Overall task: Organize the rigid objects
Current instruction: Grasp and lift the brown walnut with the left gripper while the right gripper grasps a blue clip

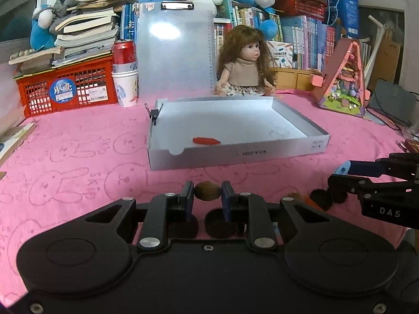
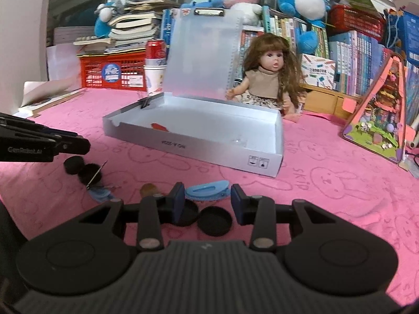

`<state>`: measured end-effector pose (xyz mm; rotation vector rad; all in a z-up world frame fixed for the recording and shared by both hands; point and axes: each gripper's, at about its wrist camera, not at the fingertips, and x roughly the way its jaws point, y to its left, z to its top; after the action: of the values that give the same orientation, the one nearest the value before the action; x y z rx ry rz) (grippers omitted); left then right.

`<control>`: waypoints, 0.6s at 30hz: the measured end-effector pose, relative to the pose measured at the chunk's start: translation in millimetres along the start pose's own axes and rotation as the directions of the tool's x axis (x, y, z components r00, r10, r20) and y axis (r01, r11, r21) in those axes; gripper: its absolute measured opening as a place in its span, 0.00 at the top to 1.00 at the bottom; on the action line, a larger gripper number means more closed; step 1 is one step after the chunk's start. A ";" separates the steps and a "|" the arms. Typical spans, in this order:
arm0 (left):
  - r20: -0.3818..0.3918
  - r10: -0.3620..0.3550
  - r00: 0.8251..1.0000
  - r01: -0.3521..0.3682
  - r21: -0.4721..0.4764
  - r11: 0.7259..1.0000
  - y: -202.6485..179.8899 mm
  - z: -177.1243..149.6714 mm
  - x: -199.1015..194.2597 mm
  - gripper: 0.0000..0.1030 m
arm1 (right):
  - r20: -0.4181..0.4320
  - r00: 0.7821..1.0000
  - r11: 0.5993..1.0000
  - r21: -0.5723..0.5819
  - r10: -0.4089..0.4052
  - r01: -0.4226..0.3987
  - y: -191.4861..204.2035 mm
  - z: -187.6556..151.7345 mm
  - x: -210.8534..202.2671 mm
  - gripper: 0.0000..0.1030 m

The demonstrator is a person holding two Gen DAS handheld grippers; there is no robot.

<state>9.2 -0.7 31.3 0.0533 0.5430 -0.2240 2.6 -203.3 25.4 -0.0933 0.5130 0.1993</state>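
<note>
Both tongs loaded, the white box straight ahead

My left tongs point(image 1: 207, 193) are closed on a small brown nut-like piece point(image 1: 207, 191), and my right tongs point(image 2: 207, 193) grip a blue hair clip point(image 2: 207, 189), its long axis lying across from pad to pad. The open white box point(image 1: 235, 154) stands ahead of both on the pink worktop point(image 1: 78, 157); I judge the left tongs nearer to its front wall.

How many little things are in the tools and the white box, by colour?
Brown: 1, round brown nut in left tool
Blue: 1, blue plastic clip in right tool
Red: 1, flat red piece in white cardboard box
Total: 3 (faint clear shape uncounted)
</note>
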 end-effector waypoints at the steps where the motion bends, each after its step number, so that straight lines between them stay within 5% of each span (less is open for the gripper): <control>1: 0.002 0.004 1.000 -0.004 0.002 1.000 -0.5 2.4 1.7 0.79 | -0.002 1.000 1.000 0.008 -0.008 0.008 -1.6 2.5 1.8 0.57; 18: 0.007 -0.013 1.000 0.013 -0.068 0.998 2.6 51.3 40.6 0.79 | -0.046 0.998 0.981 0.190 -0.031 0.039 -40.0 47.4 37.6 0.57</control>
<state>69.6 -11.7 54.2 -0.0167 0.5447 -0.2184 65.7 -229.6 49.5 0.0806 0.5709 0.1133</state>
